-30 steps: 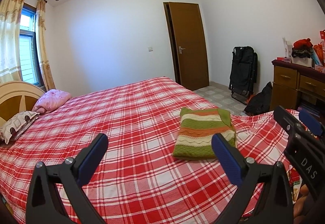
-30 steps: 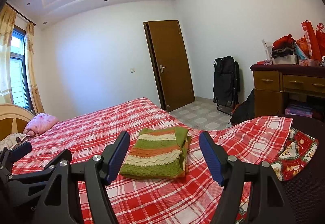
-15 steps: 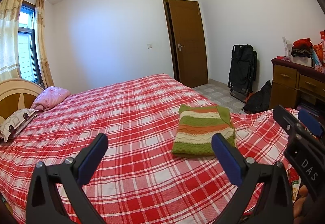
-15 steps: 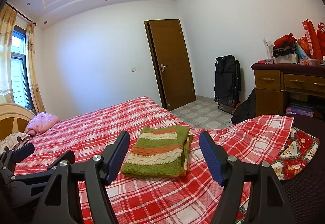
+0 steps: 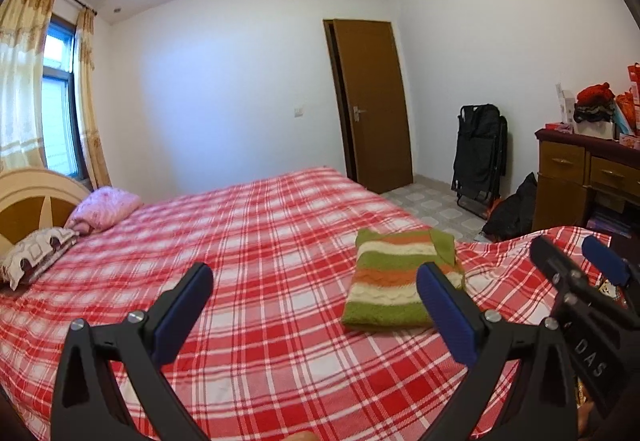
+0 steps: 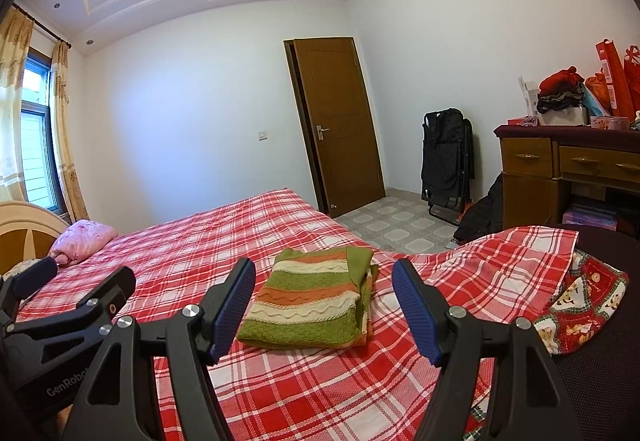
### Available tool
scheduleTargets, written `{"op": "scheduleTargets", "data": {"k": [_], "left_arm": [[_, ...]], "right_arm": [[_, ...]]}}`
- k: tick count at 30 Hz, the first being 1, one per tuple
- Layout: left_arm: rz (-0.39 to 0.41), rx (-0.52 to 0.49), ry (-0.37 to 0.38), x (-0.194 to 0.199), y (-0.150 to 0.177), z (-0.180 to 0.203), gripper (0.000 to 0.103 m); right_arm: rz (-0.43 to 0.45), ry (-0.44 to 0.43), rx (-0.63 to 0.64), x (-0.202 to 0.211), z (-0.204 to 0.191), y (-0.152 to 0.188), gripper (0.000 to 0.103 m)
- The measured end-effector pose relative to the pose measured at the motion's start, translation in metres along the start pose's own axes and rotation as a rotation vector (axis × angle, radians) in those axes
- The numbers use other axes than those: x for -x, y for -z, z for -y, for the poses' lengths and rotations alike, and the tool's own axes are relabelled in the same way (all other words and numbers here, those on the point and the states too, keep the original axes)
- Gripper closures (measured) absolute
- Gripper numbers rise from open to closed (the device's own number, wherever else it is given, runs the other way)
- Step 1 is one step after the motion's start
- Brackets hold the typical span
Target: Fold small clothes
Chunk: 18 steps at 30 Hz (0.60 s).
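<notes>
A folded knit sweater with green, orange and cream stripes [image 5: 396, 281] lies flat on the red plaid bed [image 5: 260, 241]; it also shows in the right wrist view [image 6: 312, 301]. My left gripper [image 5: 314, 305] is open and empty, held above the bed to the left of the sweater. My right gripper [image 6: 324, 305] is open and empty, its jaws standing either side of the sweater in view, nearer the camera and apart from it. Each gripper shows at the edge of the other's view.
Pillows [image 5: 100, 207] and a headboard [image 5: 24, 197] lie at the far left. A wooden desk [image 6: 568, 173] piled with items stands right, a folded black chair [image 6: 448, 161] by the door [image 6: 340, 121]. A Christmas-print cloth [image 6: 580, 305] lies at the bed's right corner.
Both views have tilted up slightly, so the sweater sits a little lower in them. The sweater has not moved, and both grippers stay open.
</notes>
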<state>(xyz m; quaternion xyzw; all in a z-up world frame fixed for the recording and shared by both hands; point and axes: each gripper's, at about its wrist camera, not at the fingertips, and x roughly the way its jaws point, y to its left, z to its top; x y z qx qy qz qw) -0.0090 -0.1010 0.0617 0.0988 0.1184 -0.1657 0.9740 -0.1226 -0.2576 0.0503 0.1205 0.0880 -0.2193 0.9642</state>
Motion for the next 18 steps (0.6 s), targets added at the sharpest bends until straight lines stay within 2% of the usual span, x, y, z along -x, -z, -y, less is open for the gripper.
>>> {"op": "scheduleTargets", "data": {"k": [10, 18], "left_arm": [[-0.083, 0.029, 0.051, -0.014, 0.003, 0.001, 0.000], [-0.091, 0.017, 0.023, -0.016, 0.004, 0.001, 0.000]], "right_arm": [[-0.016, 0.000, -0.007, -0.003, 0.002, 0.004, 0.031], [-0.031, -0.004, -0.023, -0.006, 0.005, 0.005, 0.031]]}}
